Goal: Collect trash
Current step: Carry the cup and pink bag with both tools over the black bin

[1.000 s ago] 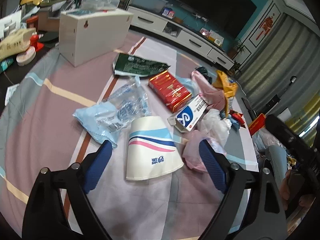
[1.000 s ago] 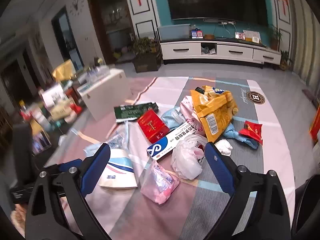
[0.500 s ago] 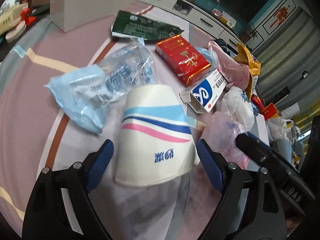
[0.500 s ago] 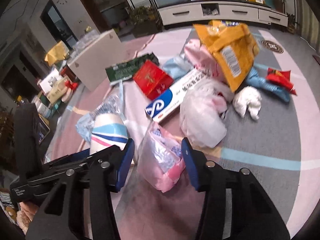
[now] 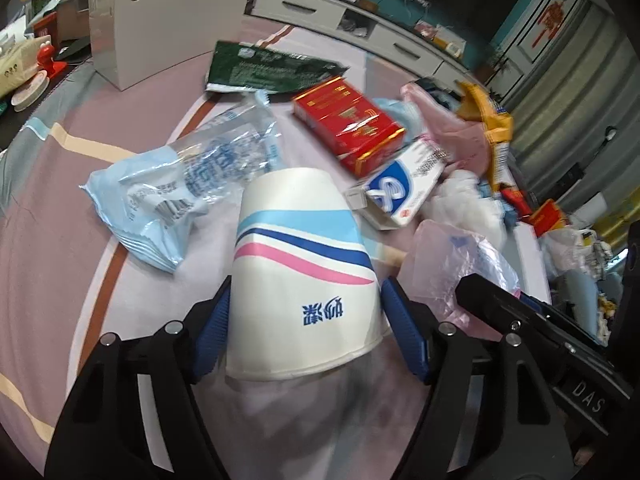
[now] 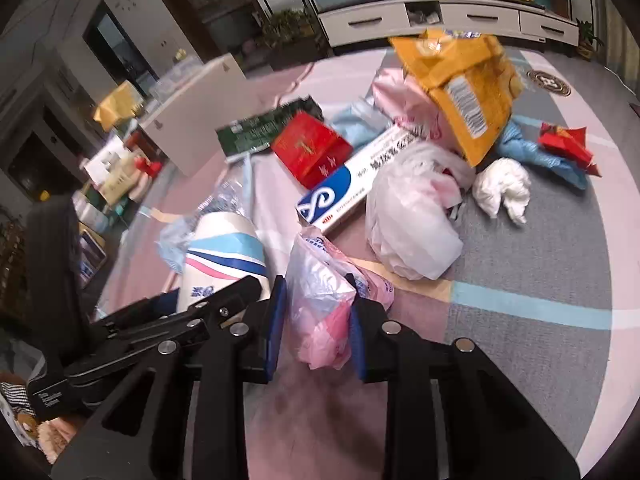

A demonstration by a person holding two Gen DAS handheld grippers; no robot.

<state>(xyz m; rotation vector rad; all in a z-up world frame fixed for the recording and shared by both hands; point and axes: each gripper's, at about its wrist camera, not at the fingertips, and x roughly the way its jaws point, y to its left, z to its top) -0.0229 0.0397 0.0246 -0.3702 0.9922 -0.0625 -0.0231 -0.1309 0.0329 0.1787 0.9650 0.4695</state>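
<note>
A white paper cup (image 5: 298, 272) with blue and pink stripes lies on the striped cloth; it also shows in the right wrist view (image 6: 222, 256). My left gripper (image 5: 306, 326) has its blue pads against both sides of the cup. My right gripper (image 6: 316, 330) is closed on a pink and clear plastic bag (image 6: 326, 300), which also shows in the left wrist view (image 5: 452, 264). Beyond lie a red box (image 5: 348, 124), a blue and white carton (image 6: 352, 176), a white plastic bag (image 6: 412, 224) and a yellow packet (image 6: 464, 92).
A light blue wrapper (image 5: 152, 200) and a green packet (image 5: 264, 68) lie left and behind. A white box (image 5: 164, 12) stands at the back left. A white tissue wad (image 6: 504, 188), a blue wrapper (image 6: 536, 152) and a red wrapper (image 6: 568, 144) lie to the right.
Both grippers moved forward and down onto the pile. The left jaws closed in on the paper cup. The right jaws closed on the pink plastic bag.
</note>
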